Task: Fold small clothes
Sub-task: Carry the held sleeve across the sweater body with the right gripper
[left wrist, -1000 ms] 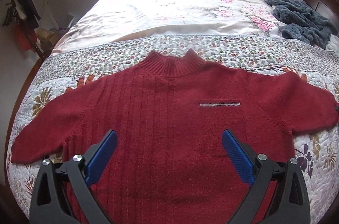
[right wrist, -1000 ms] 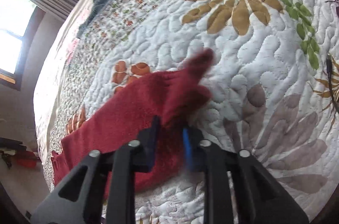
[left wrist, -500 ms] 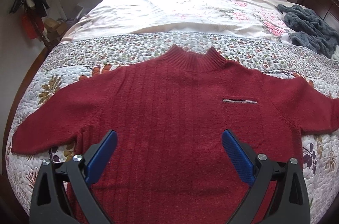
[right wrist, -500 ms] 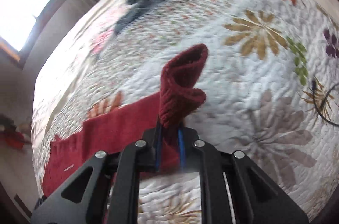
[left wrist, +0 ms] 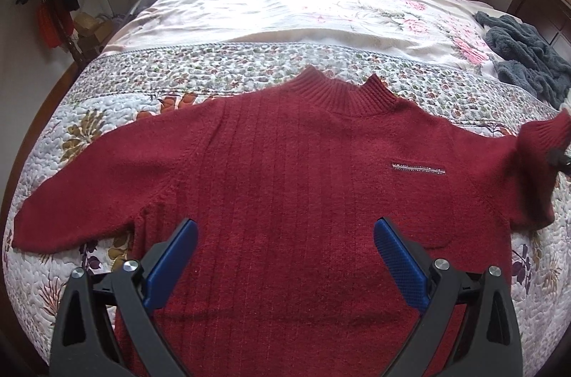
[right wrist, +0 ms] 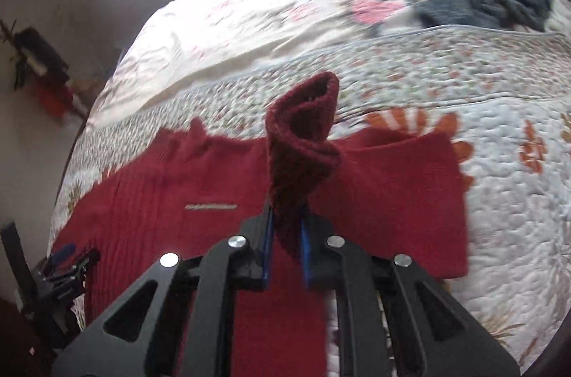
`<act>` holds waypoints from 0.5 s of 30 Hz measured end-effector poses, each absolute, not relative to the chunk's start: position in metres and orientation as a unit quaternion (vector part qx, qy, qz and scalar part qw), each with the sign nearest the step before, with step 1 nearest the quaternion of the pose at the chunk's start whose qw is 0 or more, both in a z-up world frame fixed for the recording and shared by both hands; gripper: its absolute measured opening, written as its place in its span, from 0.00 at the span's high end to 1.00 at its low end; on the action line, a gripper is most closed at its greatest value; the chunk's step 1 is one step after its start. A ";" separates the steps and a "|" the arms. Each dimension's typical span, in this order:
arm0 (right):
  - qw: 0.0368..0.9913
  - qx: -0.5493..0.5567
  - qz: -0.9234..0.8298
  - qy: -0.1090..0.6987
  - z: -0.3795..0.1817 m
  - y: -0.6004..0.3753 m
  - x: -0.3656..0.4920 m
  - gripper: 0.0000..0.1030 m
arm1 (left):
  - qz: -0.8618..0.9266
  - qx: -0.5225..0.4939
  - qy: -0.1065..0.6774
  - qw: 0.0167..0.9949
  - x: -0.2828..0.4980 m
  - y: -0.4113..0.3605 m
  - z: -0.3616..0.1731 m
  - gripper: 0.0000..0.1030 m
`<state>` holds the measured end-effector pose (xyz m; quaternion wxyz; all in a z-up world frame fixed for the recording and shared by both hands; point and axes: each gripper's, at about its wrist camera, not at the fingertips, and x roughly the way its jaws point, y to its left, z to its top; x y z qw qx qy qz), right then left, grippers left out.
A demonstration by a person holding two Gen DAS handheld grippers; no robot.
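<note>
Dark red ribbed knit sweater [left wrist: 285, 184] with a high collar, spread flat, front up, on the quilted floral bedspread [left wrist: 107, 134] at the near end of the bed; collar toward the far side. Left sleeve [left wrist: 82, 191] lying straight out to the left. Right sleeve cuff [right wrist: 303, 127] lifted off the quilt and standing up, curled, out of the right gripper [right wrist: 287, 227].

Right gripper closed tight on the cuff, blue pads pressed on the knit from both sides. Left gripper [left wrist: 285, 252] wide open, holding nothing, hovering above the lower middle of the sweater body, fingers apart from the cloth as far as can be judged.

Probably the sleeve fold now: best to carry the cuff across to the left over the chest, low and slow, so the sleeve lies flat with no twist. Better to release only when the cuff rests on the body.

Grey fluffy garment [left wrist: 524, 56] crumpled far right, well apart.
</note>
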<state>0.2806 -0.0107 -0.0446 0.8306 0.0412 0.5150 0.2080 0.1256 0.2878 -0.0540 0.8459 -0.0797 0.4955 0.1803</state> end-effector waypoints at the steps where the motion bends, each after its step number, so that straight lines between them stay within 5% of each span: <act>1: 0.827 0.031 0.211 0.520 -0.051 0.002 0.278 0.90 | 0.180 -0.080 0.497 0.845 0.126 0.289 -0.055 0.04; 9: 0.800 -0.028 0.220 0.557 -0.107 0.056 0.263 0.88 | 0.174 -0.088 0.506 0.840 0.132 0.295 -0.061 0.04; 15: 0.768 -0.012 0.272 0.579 -0.120 0.058 0.250 0.61 | 0.154 -0.107 0.520 0.833 0.140 0.289 -0.071 0.04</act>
